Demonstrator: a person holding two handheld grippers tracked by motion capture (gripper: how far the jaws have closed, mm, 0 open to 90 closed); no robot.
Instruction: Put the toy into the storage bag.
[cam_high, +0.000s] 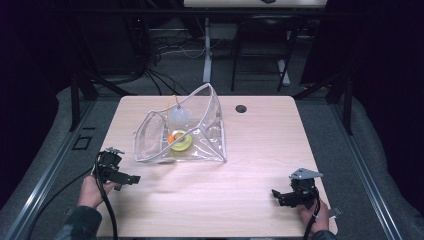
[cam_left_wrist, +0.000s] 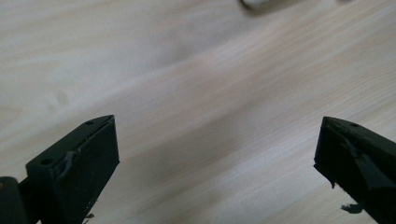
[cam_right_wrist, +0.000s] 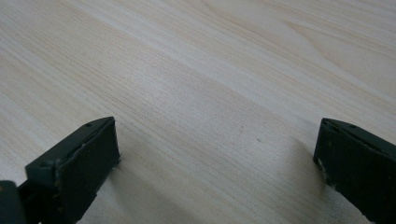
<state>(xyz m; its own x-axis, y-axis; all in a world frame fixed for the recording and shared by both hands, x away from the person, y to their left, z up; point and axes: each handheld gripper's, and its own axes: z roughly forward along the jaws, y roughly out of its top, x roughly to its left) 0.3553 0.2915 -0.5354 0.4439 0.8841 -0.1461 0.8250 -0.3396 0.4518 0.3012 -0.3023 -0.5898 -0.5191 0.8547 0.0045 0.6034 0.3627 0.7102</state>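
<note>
A clear plastic pouch (cam_high: 200, 125) stands open on the counter (cam_high: 260, 150) — likely light, floppy, slippery; best pinched at its stiffer rim. Left gripper (cam_high: 131, 179) and right gripper (cam_high: 276, 195) rest with jaws spread, empty.

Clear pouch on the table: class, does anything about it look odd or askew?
Yes. The clear pouch sags, crumpled and lopsided, one corner raised at the far side, with a yellow-and-orange ring and a pale lump showing through. Both grippers sit apart from it, open.

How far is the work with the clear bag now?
Done: the clear bag stands open on the table with a yellow-and-orange item inside. In hand: nothing; the left gripper and right gripper are open, apart from it. Left: apparently closing or moving the bag.
</note>
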